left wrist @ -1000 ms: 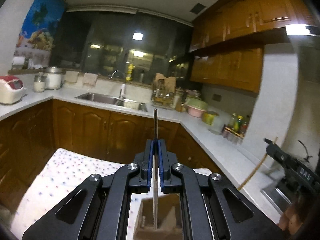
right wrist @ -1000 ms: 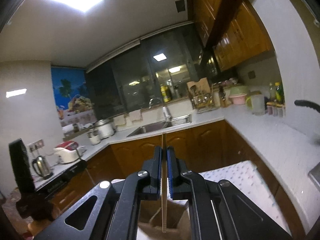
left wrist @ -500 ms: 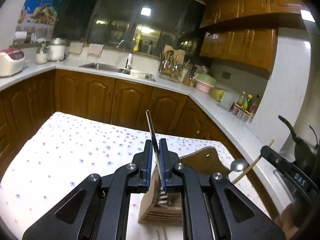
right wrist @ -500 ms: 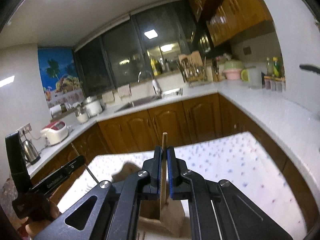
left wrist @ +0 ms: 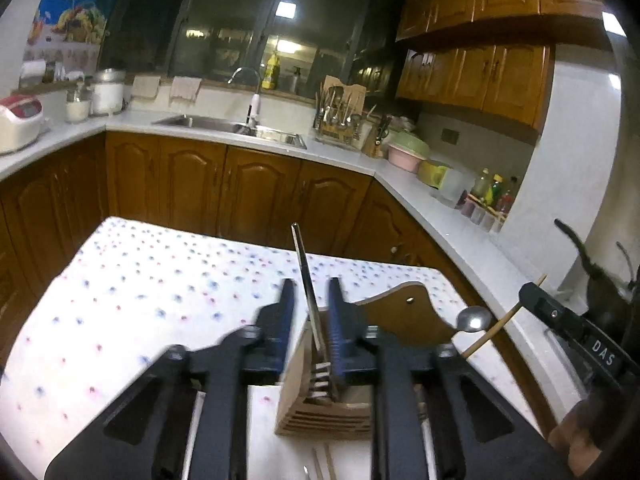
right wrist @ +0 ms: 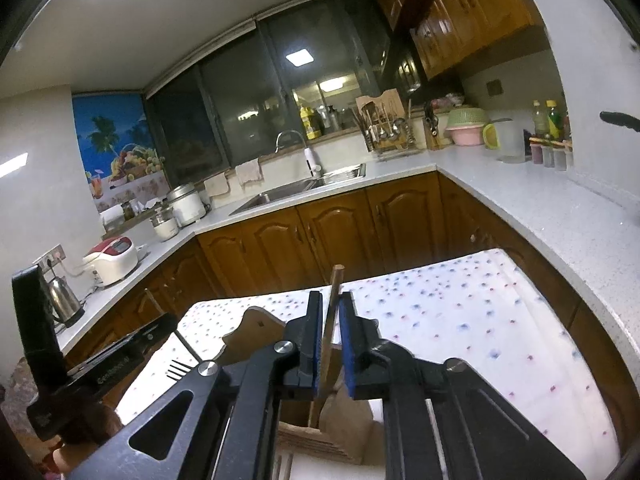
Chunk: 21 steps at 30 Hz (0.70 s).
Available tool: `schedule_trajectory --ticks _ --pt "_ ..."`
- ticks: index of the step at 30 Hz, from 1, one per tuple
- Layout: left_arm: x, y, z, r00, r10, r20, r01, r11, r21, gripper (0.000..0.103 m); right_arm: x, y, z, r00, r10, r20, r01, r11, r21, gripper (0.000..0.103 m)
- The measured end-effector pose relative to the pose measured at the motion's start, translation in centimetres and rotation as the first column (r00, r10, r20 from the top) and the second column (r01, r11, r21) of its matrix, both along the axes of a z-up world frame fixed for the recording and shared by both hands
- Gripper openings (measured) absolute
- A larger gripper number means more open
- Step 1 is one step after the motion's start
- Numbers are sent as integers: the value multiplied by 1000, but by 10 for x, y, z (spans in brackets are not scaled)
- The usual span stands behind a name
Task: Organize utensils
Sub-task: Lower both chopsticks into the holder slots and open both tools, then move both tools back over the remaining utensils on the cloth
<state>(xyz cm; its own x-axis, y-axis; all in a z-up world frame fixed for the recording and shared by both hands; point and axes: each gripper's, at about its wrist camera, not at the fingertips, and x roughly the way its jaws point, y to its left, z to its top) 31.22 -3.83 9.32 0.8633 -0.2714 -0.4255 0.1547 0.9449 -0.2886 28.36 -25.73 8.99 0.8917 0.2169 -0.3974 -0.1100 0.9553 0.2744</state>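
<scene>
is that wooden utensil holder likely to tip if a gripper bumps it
Possibly. The wooden holder stands upright on the dotted tablecloth with a tall backboard, so it looks somewhat top-heavy. The fork leaning in it adds little weight. The cloth might let it slide instead.

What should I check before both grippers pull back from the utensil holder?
1. Left gripper open: ok, jaws apart.
2. Fork in wooden holder: ok, tines down inside, handle leaning.
3. Fork clear of left fingers: cannot tell, it stands close to one.
4. Right gripper open: cannot tell.
5. Wooden stick seated in holder: ok, its lower end dips inside.
</scene>
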Motion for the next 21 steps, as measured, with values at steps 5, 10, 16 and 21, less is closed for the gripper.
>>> schedule_trajectory --ticks 5,10,16,21 --pt "-24 14 13 1000 13 13 -13 999 -42 72 -15 -7 7 1000 2 22 -3 999 51 60" --pt "-64 28 20 998 49 34 -48 998 -30 86 -47 -18 18 998 -12 61 5 993 115 91" --pt "-101 41 3 997 69 -27 -69 998 -7 86 -91 -25 13 998 -29 64 20 990 137 95" --pt "-123 45 -20 993 65 -95 -65 998 2 86 -122 -33 -8 999 -51 7 49 987 153 95"
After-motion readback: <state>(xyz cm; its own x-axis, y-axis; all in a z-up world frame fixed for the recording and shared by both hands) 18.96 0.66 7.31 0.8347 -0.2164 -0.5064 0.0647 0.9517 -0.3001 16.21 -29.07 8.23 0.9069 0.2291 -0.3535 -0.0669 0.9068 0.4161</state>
